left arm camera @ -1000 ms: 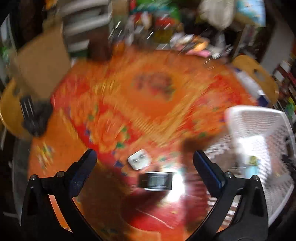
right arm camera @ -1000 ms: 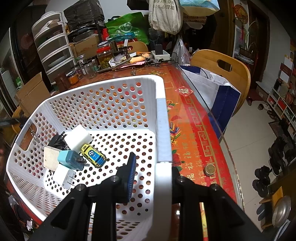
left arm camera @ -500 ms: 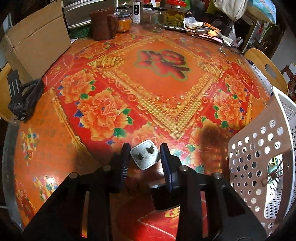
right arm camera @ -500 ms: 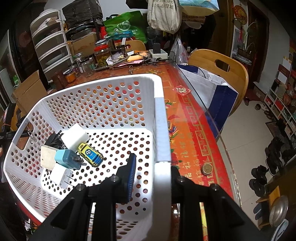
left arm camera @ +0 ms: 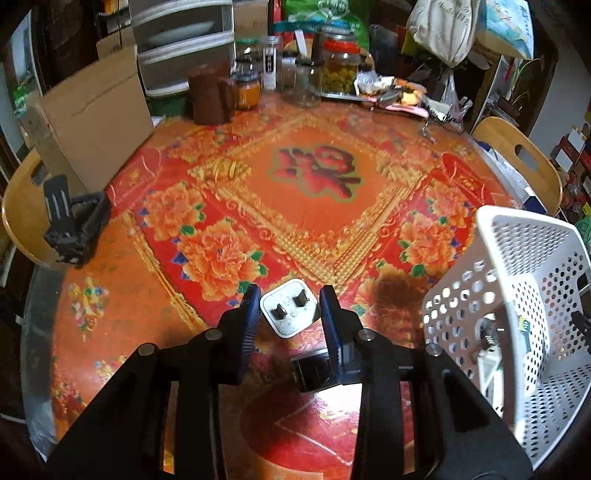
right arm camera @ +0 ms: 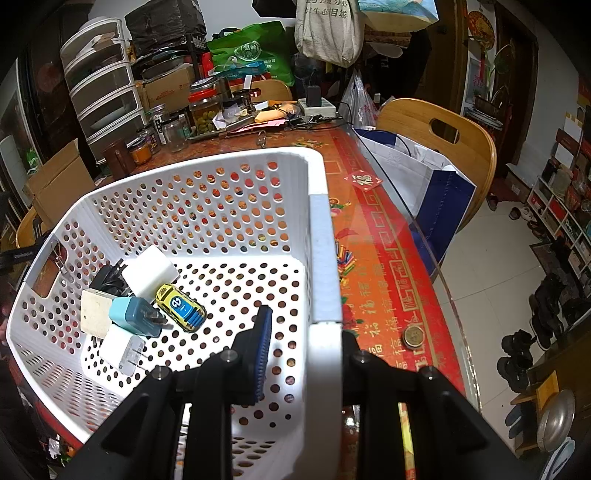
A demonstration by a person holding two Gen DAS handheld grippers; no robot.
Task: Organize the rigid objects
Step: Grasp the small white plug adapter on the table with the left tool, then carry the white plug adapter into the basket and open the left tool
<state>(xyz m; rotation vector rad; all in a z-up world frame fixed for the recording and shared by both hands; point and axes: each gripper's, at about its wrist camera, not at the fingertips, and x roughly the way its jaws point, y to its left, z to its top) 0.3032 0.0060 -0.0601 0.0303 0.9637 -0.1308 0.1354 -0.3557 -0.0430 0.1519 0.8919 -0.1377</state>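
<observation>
- White plug adapter [left arm camera: 290, 313] sits prongs-up between my left gripper's [left arm camera: 290, 319] pads, pinched so I can carry it.
- My right gripper [right arm camera: 301, 341] clamps the white basket's [right arm camera: 207, 192] wall, tilting it to receive.

**What I can read from here**

I make out little. The yellow-and-blue toy car [right arm camera: 180, 307] in the white basket [right arm camera: 325, 258] carries a number on its roof that looks like 42. A red diamond sticker [right arm camera: 362, 180] on the tablecloth [right arm camera: 384, 266] bears the character 福. The tablecloth's border repeats 福. The canvas bag [right arm camera: 327, 27] shows 目城 among characters I cannot fully read.
</observation>
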